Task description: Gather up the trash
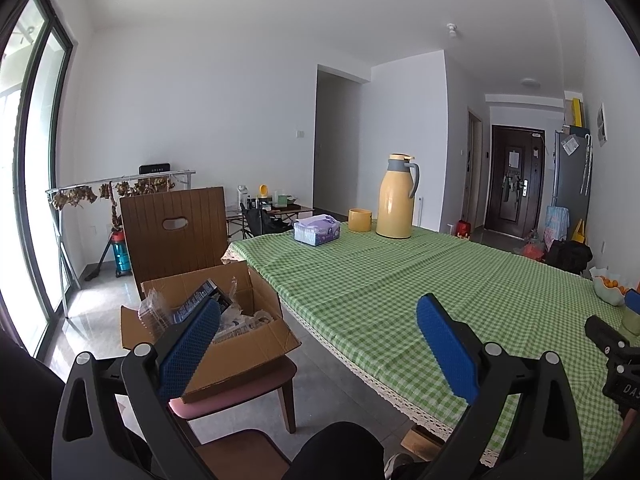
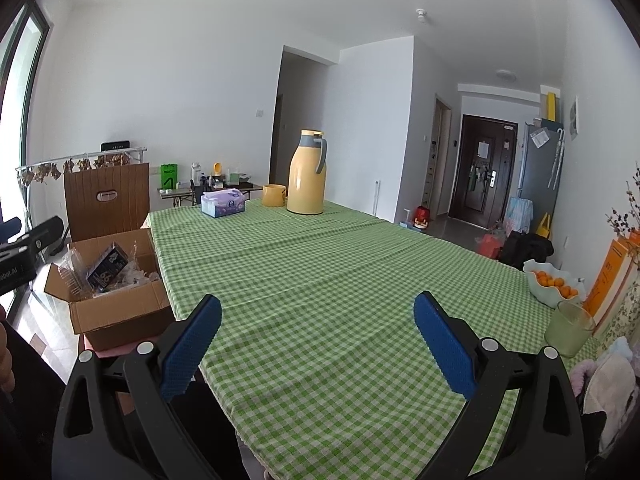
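Note:
A brown cardboard box (image 1: 240, 354) stands open on a pink-seated chair (image 1: 224, 398) left of the table. It holds clear plastic packaging and a dark carton (image 1: 200, 304). The box also shows in the right wrist view (image 2: 120, 320). My left gripper (image 1: 316, 312) is open and empty, held above the table's near-left edge, to the right of the box. My right gripper (image 2: 316, 312) is open and empty above the green checked tablecloth (image 2: 340, 280).
On the far end of the table stand a yellow thermos jug (image 2: 306, 174), a yellow cup (image 2: 274, 195) and a purple tissue box (image 2: 223, 202). At the right stand a bowl of oranges (image 2: 554, 286) and a green glass (image 2: 568, 328). A brown chair back (image 1: 174, 232) rises behind the box.

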